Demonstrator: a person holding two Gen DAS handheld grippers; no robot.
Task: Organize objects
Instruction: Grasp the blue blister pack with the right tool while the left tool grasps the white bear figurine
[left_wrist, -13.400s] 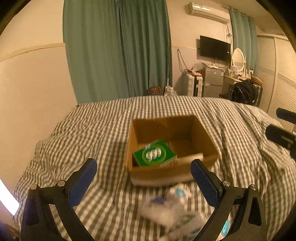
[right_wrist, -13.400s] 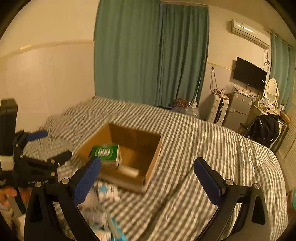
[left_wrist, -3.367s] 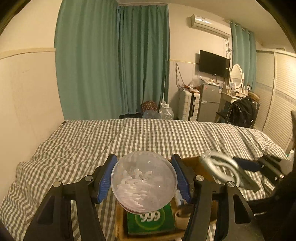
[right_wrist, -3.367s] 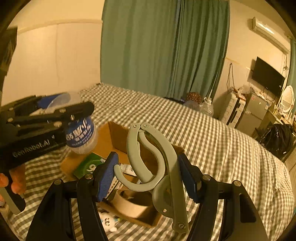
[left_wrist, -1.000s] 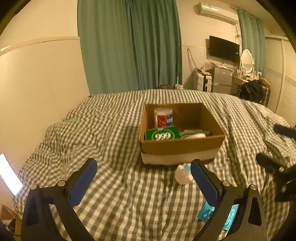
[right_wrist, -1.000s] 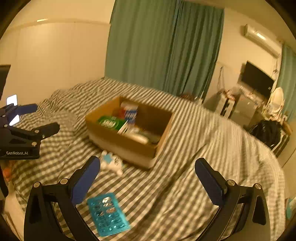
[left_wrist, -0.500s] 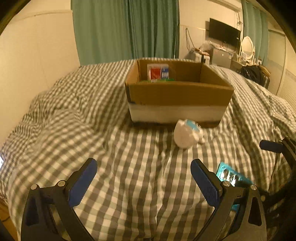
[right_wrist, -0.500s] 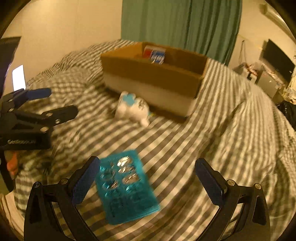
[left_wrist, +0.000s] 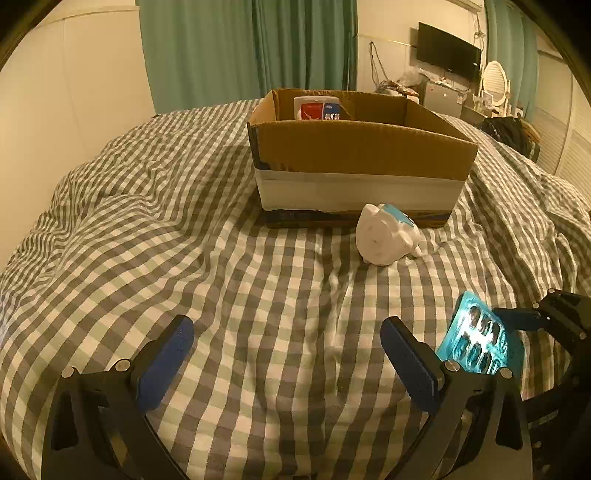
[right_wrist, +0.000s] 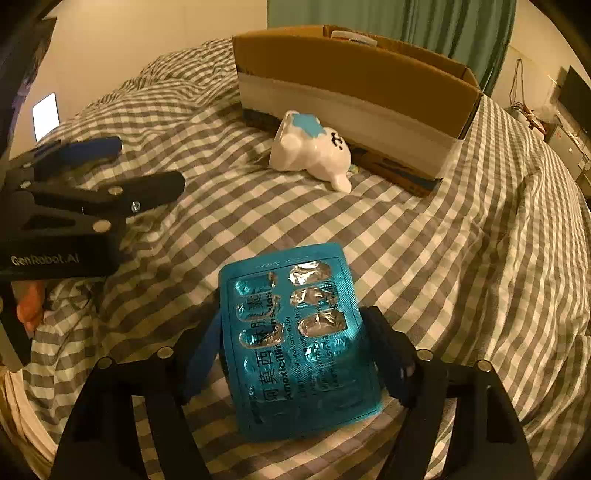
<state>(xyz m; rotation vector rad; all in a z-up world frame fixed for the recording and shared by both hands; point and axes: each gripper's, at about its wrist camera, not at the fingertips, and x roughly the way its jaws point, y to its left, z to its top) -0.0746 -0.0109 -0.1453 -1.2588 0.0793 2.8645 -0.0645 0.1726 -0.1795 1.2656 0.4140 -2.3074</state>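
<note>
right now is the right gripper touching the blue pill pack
Touching. The right wrist view shows the right gripper closed with a finger against each long edge of the blue pill pack.

the box (left_wrist: 362, 147) sits on the bed (left_wrist: 184, 258), with a can (left_wrist: 317, 109) in its far left corner. the toy (left_wrist: 386, 238) lies just before the box's front wall, perhaps touching it. the blister pack (right_wrist: 295, 343) is nearer still, between the right gripper's (right_wrist: 295, 350) fingers, right of the left gripper (left_wrist: 288, 354).
</note>
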